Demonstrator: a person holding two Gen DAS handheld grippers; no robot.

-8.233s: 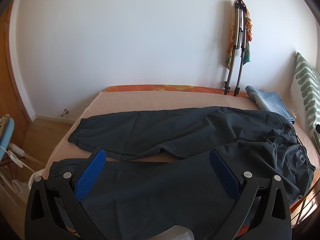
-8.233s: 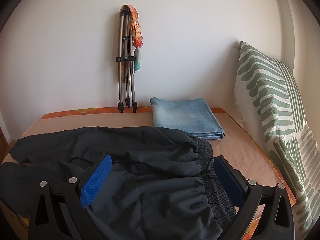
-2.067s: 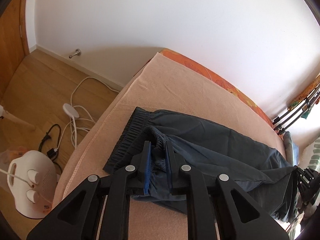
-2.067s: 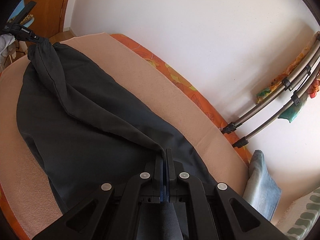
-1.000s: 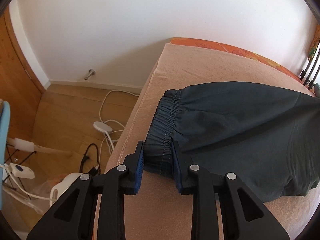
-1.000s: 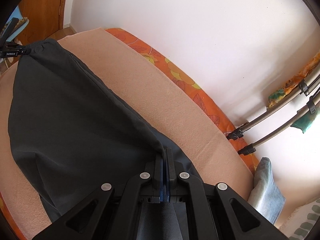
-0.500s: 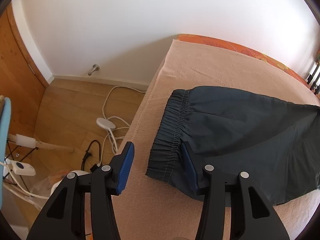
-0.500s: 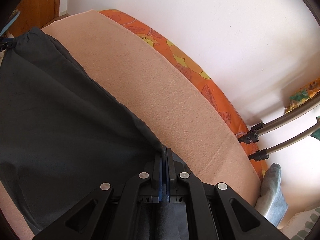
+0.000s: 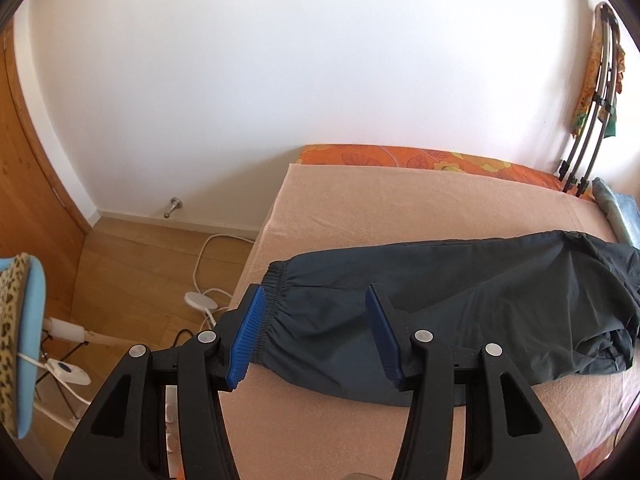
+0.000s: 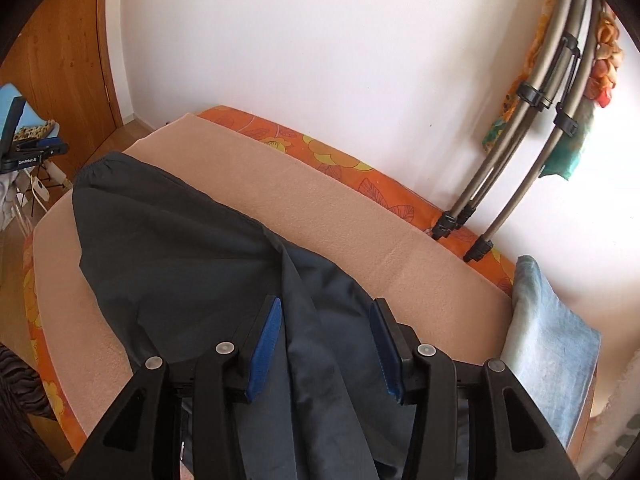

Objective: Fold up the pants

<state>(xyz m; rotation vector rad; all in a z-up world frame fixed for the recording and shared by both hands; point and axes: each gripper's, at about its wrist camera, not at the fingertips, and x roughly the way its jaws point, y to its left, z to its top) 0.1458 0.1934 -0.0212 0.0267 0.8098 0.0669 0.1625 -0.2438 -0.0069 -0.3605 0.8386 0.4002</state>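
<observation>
While the left gripper [image 9: 314, 334] hangs spread and the right gripper [image 10: 324, 344] is opening, neither pinching cloth, one pair of dark grey elastic-cuffed pants [image 9: 460, 304] lies doubled lengthwise on the one peach blanket-covered bed [image 9: 400, 208] beside one folded pale-blue denim garment [image 10: 548, 340]

pants [image 9: 460, 312]: thin dark woven cloth, matt with a faint sheen, gathered elastic cuff
blanket [image 9: 400, 208]: peach cloth, matt, finely nubbed like fleece or terry
sheet [image 10: 340, 160]: orange printed cloth, smooth
left gripper [image 9: 316, 332]: matt black plastic arms, metal rivets, ribbed blue pads, possibly rubber
right gripper [image 10: 326, 344]: same matt black plastic, blue textured pads
folded jeans [image 10: 548, 344]: pale denim, soft, washed look
folding frame [image 10: 520, 120]: dull metal tubes, black plastic clips
door [image 10: 60, 52]: varnished wood, satin
floor [image 9: 132, 272]: smooth wood boards
wall [image 9: 300, 60]: matt white paint
</observation>
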